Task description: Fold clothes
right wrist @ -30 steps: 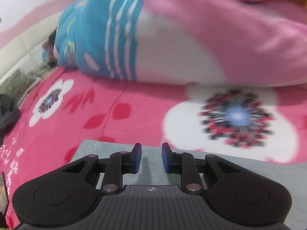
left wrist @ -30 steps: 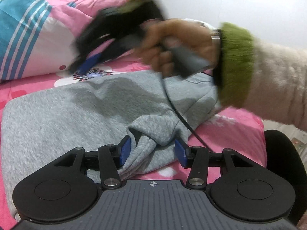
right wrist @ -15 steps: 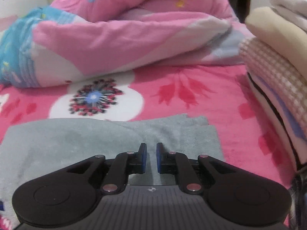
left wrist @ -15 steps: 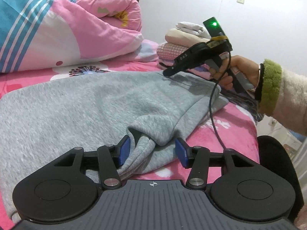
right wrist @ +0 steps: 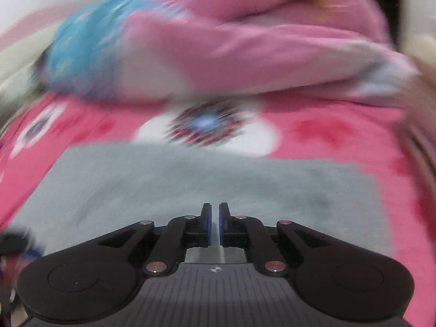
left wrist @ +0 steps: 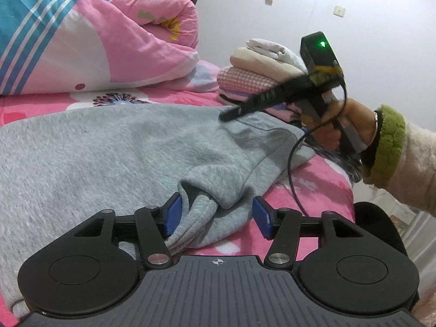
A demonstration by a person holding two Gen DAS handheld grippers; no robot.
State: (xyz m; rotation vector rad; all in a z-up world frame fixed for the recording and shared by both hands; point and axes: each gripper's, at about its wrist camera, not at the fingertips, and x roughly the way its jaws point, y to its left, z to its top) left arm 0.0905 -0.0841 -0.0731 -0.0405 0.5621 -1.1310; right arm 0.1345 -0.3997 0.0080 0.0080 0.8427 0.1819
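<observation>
- Left-wrist view: a grey sweatshirt (left wrist: 114, 152) lies spread across the bed, its near cuff (left wrist: 201, 218) bunched between the blue pads of the left gripper (left wrist: 216, 216). The jaws have just been opening and now stand spread – the left pad touches the knit, the right pad stands clear of it, so nothing is pinched.
- At the garment's far right corner, the right gripper (left wrist: 226, 115) dips its tip just over the cloth, held by a hand (left wrist: 340, 125) in a cream sleeve with a green cuff. In its own blurred view the right gripper (right wrist: 215, 223) shows its jaws all but pressed together over grey fabric, having just been closing – nothing visible between the pads.
- The step in hand looks like an early fold: sleeve let go on one side, the other tool seeking a fresh hold. The next move likely calls for opening the right jaws, taking an edge cleanly, and carrying it over without dragging the body askew.
- Under the sweatshirt lies a pink floral bedspread (left wrist: 313, 190); a rolled pink-and-blue quilt (left wrist: 90, 38) sits behind it.
- Near the far corner, a stack of folded clothes (left wrist: 259, 73) stands against a white wall (left wrist: 368, 0).
</observation>
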